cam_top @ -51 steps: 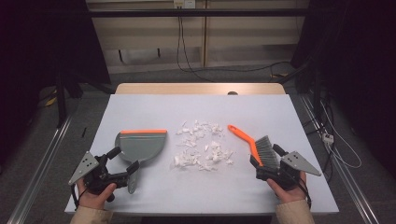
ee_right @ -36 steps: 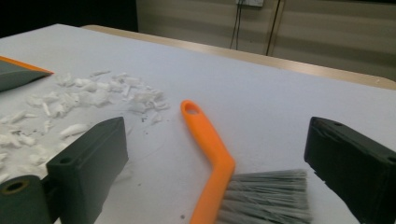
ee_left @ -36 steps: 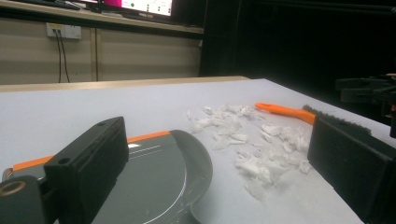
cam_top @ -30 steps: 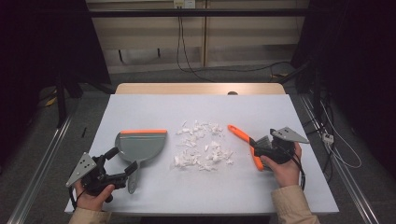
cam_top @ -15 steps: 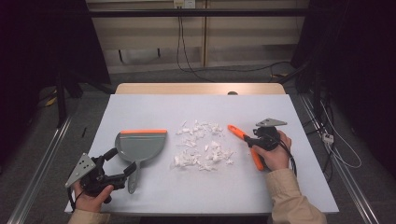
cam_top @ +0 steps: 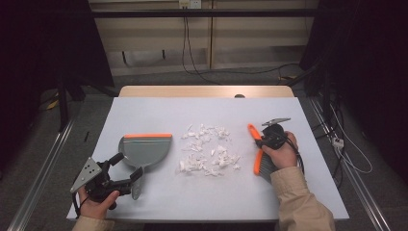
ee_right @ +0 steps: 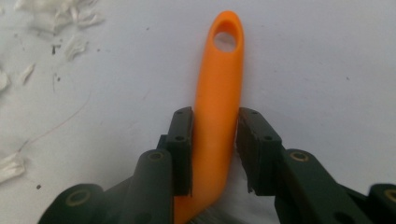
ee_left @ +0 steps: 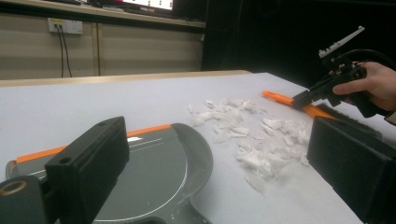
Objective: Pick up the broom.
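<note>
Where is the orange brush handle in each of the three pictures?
High view: the brush handle lies right of centre, slanting away from the right gripper.
Left gripper view: the handle is far off at upper right, with the right gripper on it.
Right gripper view: the handle runs up the middle, between the two jaws.
Shared landmark: the white scraps beside the handle.

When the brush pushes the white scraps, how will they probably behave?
The white scraps look thin and torn, so probably very light and apt to scatter. They lie loose on the table, so they likely slide easily toward the dustpan.
</note>
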Motion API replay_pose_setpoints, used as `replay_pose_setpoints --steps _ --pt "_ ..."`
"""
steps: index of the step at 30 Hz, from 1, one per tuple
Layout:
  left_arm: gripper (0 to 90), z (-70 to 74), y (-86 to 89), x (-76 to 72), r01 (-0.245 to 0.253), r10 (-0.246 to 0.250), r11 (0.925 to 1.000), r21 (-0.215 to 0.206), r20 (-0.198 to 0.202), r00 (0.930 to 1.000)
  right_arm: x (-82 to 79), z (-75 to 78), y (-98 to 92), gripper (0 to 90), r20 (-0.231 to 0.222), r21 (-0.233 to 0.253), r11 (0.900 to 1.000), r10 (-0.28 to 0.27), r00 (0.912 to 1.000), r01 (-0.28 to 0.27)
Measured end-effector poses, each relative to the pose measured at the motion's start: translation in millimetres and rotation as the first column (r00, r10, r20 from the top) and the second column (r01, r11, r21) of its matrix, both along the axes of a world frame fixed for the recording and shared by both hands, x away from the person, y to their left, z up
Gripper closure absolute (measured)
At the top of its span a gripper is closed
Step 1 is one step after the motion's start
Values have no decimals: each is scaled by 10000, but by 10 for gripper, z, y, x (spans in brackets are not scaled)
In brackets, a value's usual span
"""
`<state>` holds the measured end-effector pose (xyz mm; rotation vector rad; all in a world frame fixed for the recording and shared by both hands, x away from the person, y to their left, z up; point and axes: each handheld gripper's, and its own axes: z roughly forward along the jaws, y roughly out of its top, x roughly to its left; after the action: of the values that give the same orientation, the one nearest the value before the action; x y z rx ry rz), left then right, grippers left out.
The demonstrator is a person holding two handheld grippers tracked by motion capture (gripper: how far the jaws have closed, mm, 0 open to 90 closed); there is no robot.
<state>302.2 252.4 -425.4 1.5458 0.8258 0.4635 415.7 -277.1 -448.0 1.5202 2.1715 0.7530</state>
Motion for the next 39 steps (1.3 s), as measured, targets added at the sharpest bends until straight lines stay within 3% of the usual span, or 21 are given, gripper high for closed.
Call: replay_pose_setpoints --steps 2,4,7,11,14,18,22,26,29,33,34,36,39 --pt "53 0 -1 1 -32 32 10000 14 4 10000 -5 -6 -80 681 -220 841 9963 -169 9996 187" --pt "53 5 1 3 -33 32 10000 47 34 10000 -8 6 -95 660 -440 1027 9941 -308 9986 352" --pt "53 10 -11 4 -30 30 10000 64 49 10000 -15 23 -33 642 -818 705 9962 -454 9956 512" --pt "53 10 -24 16 -93 93 9999 52 50 9999 -4 21 101 691 -786 -77 9926 -1215 9895 1213" --pt "54 14 -31 10 -80 79 9999 141 90 9999 24 33 157 693 -933 -486 9904 -1333 9867 1292" --pt "54 30 -22 10 -108 106 9999 106 145 9998 13 12 110 712 -830 -152 9932 -1159 9898 1151" --pt "54 53 -36 28 -34 34 10000 -9 22 10000 -3 12 132 713 -685 -289 9928 -1179 9907 1161" --pt "54 99 -77 34 74 -73 9999 -101 109 9999 -14 18 84 713 -629 10 9950 -997 9930 1000" --pt "54 144 -123 34 207 -206 9998 -41 201 9996 -29 15 62 713 -472 169 9956 -912 9947 921" --pt "54 229 -216 19 633 -633 9980 21 184 9978 -117 63 -4 713 -54 1055 9911 -807 9967 808" --pt "54 247 -259 19 716 -714 9974 -124 133 9974 -151 86 -26 713 132 1245 9894 -763 9970 741" --pt "53 282 -344 27 1021 -1021 9948 -21 36 9948 -239 149 -73 713 663 1643 9844 -748 9950 630" --pt "52 330 -495 39 1391 -1391 9903 -19 -32 9903 -384 260 -145 714 1537 2432 9689 -846 9845 453"
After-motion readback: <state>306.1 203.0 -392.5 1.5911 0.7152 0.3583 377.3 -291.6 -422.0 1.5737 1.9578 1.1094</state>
